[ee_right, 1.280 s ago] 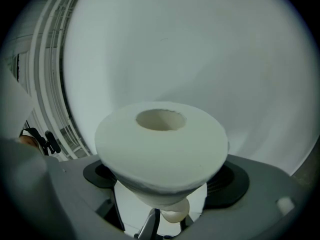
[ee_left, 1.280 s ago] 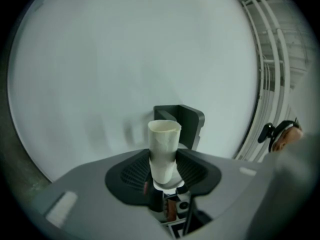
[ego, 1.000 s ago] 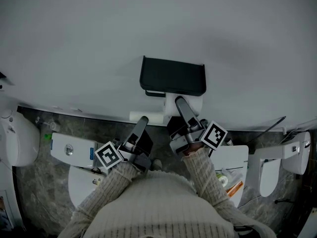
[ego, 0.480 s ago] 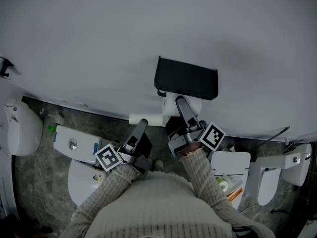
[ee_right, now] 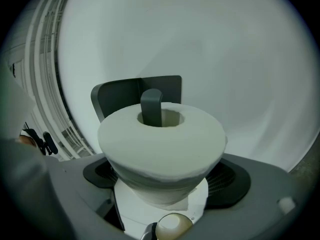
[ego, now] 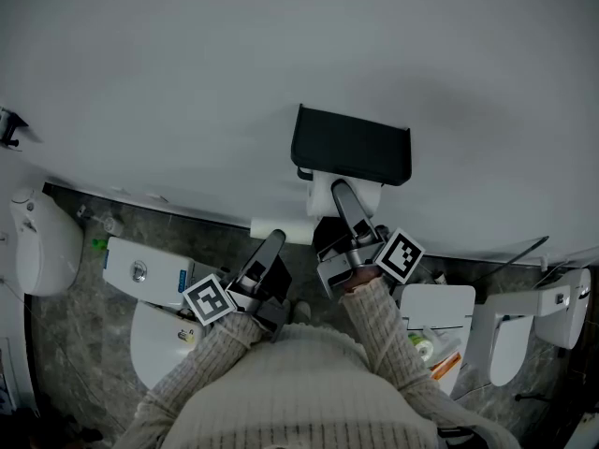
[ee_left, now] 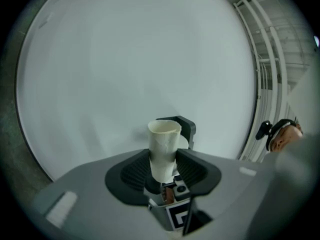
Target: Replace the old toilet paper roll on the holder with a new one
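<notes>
A black wall-mounted holder (ego: 351, 145) hangs on the white wall. Under its cover sits a full white toilet paper roll (ego: 323, 193), and my right gripper (ego: 343, 196) is shut on it from below. In the right gripper view the roll (ee_right: 162, 144) fills the space between the jaws, with the holder's dark arm (ee_right: 151, 106) standing in its core. My left gripper (ego: 273, 238) is lower left of the holder, shut on an empty cardboard tube (ego: 281, 229). In the left gripper view the tube (ee_left: 163, 149) stands upright between the pads, the holder (ee_left: 182, 129) behind it.
Below is a grey stone floor (ego: 65, 344). A white toilet (ego: 42, 251) and a cistern (ego: 140, 271) stand at the left, another toilet (ego: 510, 335) and cistern (ego: 435, 307) at the right. White pipes (ee_left: 265, 69) run up the wall.
The head view has shifted, so the holder now sits further right in the picture. Both grippers keep their grips; the left one with the tube has edged slightly away from the holder.
</notes>
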Motion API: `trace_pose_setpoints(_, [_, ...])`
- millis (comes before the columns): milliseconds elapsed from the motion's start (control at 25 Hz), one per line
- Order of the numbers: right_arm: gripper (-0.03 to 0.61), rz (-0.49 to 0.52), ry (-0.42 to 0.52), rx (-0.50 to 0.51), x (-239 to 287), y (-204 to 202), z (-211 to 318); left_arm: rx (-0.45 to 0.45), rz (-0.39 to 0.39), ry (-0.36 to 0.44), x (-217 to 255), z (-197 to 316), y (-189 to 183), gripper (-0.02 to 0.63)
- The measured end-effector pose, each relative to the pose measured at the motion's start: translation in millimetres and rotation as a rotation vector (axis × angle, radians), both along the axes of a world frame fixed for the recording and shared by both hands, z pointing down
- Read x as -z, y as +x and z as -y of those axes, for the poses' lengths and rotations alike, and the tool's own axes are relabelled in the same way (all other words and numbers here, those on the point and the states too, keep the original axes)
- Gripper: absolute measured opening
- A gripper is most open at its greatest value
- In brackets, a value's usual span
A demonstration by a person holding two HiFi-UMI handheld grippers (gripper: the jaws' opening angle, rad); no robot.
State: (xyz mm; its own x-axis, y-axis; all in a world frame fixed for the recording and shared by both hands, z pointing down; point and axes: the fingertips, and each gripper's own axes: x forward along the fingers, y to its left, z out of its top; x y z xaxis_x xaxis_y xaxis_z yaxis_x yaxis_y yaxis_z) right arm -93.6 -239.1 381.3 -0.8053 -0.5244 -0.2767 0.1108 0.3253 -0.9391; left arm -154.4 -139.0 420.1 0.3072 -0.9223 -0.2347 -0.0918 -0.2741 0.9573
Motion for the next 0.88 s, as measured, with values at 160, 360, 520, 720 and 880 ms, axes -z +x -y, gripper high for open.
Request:
trace_pose_setpoints(160, [0.5, 0.023, -0.044, 0.006, -7.9, 1.9, -3.1, -0.015, -0.006, -0.006, -2.1, 1.9, 3.1, 0.161])
trace_pose_setpoints(360, [0.482, 0.019, -0.059, 0.013, -16.5, 12.4, -25.1, -0.022, -0.012, 0.005, 1.0, -1.2, 6.7, 0.161])
trace_pose_setpoints(520, [0.397, 0.036, -0.055, 0.0, -14.2, 47.2, -46.4, -0.043, -0.015, 0.024, 8.3, -5.2, 33.8, 0.161])
trace_pose_setpoints(720, [0.321, 0.034, -0.044, -0.027, -17.2, 56.6, -59.6, -0.078, -0.025, 0.028, 8.2, -1.1, 35.9, 0.161])
trace_pose_setpoints(880, [0.161, 0.05, -0.011, -0.099, -13.1, 73.2, -69.8, -0.091, -0.032, 0.028, 7.3, -2.1, 39.0, 0.161])
